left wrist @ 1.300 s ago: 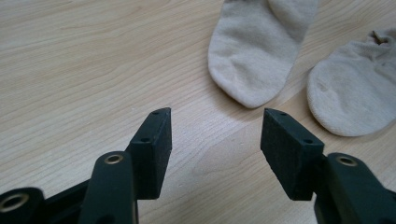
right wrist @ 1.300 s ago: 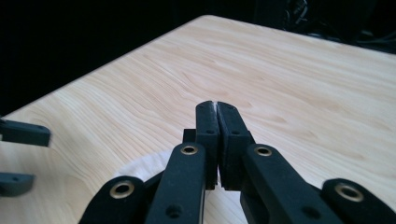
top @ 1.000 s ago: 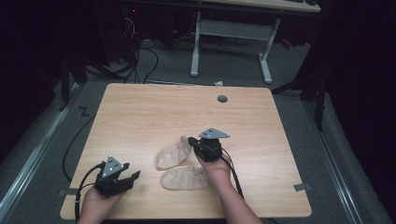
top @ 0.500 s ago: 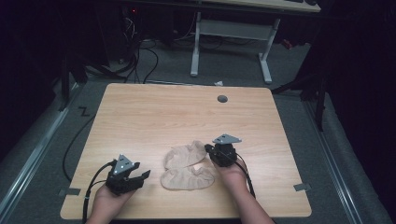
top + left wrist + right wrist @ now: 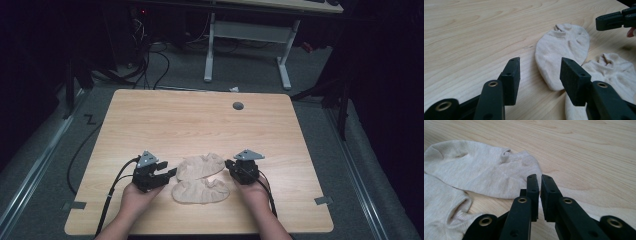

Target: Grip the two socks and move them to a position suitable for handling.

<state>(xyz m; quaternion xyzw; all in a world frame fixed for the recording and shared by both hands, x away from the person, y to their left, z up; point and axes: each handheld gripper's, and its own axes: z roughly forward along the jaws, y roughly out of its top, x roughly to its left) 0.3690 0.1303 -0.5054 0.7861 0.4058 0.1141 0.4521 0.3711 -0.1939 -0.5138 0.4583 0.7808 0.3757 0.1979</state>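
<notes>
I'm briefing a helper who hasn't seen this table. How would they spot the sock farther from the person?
On the wooden table, look near the front edge between the left gripper and right gripper. Two beige ankle socks lie there; the farther sock lies behind the nearer sock, angled toward the right gripper.

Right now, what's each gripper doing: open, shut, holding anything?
Left gripper: open, empty, at the toe of the far sock.
Right gripper: shut, jaws nearly together, nothing held, by that sock's cuff.
</notes>
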